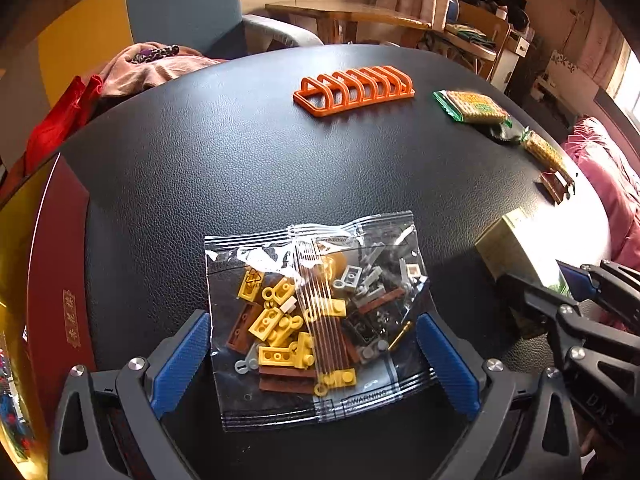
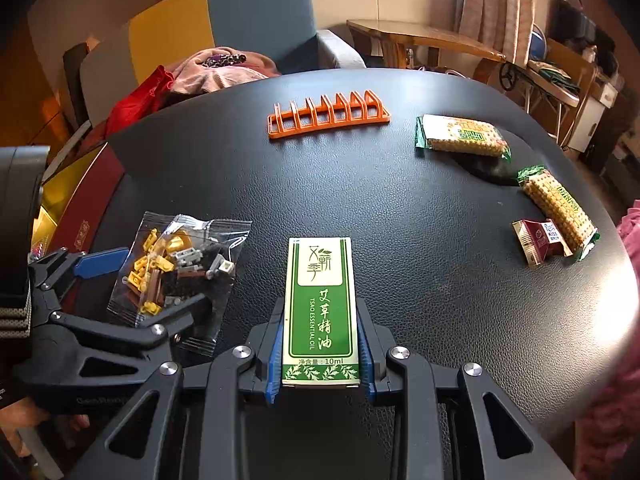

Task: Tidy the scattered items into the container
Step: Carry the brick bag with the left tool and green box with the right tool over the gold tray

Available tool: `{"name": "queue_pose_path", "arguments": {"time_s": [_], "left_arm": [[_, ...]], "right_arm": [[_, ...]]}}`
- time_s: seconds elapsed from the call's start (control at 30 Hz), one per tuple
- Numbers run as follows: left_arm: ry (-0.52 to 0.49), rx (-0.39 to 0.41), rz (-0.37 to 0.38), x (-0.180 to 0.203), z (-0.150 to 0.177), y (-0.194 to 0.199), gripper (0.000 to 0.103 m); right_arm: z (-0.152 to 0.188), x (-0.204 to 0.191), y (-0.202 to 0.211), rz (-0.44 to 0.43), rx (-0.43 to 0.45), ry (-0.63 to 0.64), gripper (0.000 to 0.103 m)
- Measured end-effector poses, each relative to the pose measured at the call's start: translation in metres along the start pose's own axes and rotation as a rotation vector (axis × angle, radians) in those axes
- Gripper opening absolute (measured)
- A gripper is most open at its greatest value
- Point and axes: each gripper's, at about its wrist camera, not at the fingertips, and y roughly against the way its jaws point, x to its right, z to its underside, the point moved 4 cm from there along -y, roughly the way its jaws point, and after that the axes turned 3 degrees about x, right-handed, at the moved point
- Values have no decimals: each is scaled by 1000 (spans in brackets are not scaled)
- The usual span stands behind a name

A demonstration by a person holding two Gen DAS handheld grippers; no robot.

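Note:
A clear bag of yellow, brown and grey bricks [image 1: 316, 312] lies flat on the black table [image 1: 240, 168]. My left gripper [image 1: 314, 360] stands wide open around it, a blue pad on each side, neither pressing the bag. In the right wrist view that bag [image 2: 176, 272] lies at the left with the left gripper [image 2: 160, 280] astride it. My right gripper [image 2: 320, 356] is shut on a green and white essential oil box [image 2: 320, 300], its pads against the long sides. The left wrist view shows that box [image 1: 512, 248] and the right gripper [image 1: 556, 284] at the right edge.
An orange slotted rack [image 2: 328, 118] stands at the back of the table. Two cracker packets [image 2: 464, 136] [image 2: 556, 204] and a small red sweet box [image 2: 538, 240] lie at the right. A red box with a gold inside [image 2: 88, 204] sits off the table's left edge. Chairs with clothes stand behind.

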Motion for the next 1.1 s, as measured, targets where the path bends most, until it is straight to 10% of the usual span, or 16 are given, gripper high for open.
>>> {"name": "queue_pose_path", "arguments": {"time_s": [0.17,0.33,1.1], "left_arm": [[-13,22,38,2,-5,8,53],[-11,32,96,4,-9,18,32],[98,224,109,-48,-11,120,27]], "right_arm": [[0,-3,-4,-1,-6,4,31],[-2,-13,-4,-12,-4,19,31],[-21,-77,36,-85,77,110,31]]}}
